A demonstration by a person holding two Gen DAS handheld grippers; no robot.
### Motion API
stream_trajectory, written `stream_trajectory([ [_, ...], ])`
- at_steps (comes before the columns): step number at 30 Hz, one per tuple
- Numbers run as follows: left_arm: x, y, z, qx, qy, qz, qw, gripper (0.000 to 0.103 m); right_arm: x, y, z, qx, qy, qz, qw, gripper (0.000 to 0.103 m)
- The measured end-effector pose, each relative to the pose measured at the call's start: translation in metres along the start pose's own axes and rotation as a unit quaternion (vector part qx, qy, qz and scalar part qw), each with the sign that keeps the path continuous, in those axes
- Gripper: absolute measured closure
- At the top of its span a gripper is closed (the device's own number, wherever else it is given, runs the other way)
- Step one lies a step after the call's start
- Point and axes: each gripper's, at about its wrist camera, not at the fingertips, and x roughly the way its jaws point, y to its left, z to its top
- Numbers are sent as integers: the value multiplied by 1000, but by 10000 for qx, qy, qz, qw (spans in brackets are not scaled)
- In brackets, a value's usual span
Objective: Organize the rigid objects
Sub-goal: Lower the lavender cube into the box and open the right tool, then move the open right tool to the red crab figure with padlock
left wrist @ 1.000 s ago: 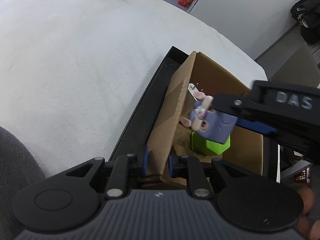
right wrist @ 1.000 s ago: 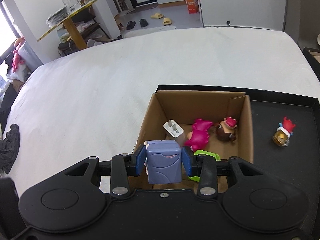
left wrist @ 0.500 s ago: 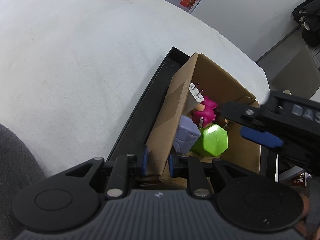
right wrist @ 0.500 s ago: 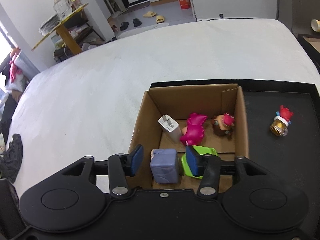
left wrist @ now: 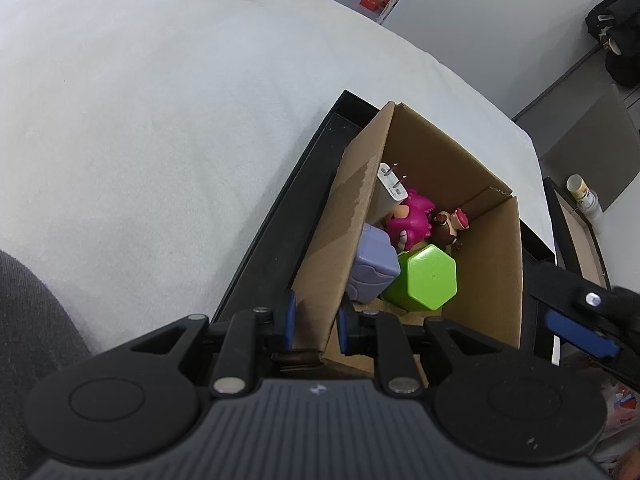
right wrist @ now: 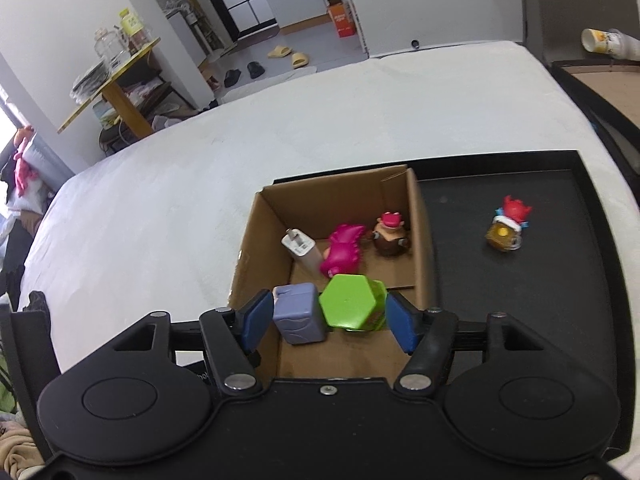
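Left claw clamped on the near wall of the cardboard box. Right claw apart, jaws just opened, nothing pressed between the pads; purple block lying loose in the box just below, touching the green hexagon block. Beyond those, charger, pink toy and brown figurine. Off to the right, red-topped figurine alone on the black tray, probably next. Risks: snagging a pad on the wall when lifting away; tipping the box by tugging the pinched wall; knocking the small figurine over.

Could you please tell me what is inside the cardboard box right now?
The cardboard box holds a white charger, pink figure, brown figure, lilac block and green hexagonal piece. The floor beneath them is hidden.
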Motion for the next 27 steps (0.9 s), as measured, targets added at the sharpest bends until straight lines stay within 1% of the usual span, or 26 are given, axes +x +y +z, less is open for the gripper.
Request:
stream_trajectory([
  [2,7,-12,-1,-25,15,7,10000,84,-5,-4,0,7,-44,-13,10000,37],
  [4,2,-6,3,-27,22,21,10000,84,-12,-8,1,-8,-115,-1,9999,34],
  [5,5,-14,1,-11,21,36,10000,84,-15,-11,2,-2,-142,0,9999,33],
  [7,4,-12,-11,3,43,44,10000,84,-19,-17,3,-7,-155,-23,9999,32],
  [8,5,-15,-11,19,44,46,10000,84,-22,-21,3,-15,-166,-21,9999,31],
  [11,17,-25,-5,54,24,87,9999,84,-30,-36,4,40,-280,-61,9996,28],
  [13,22,-25,-5,39,19,112,9999,85,-34,-47,4,112,-339,-96,9993,28],
  [19,36,-73,-21,56,-18,187,9998,85,-35,-76,-3,234,-355,-252,9988,28],
  [22,41,-81,-22,55,-26,231,9997,85,-35,-91,-10,306,-388,-360,9981,27],
  [23,37,-74,-21,58,-25,253,9997,85,-35,-96,-13,280,-402,-390,9980,27],
  [27,46,-90,-19,68,-35,312,9995,86,-34,-110,-20,314,-421,-517,9973,26],
])
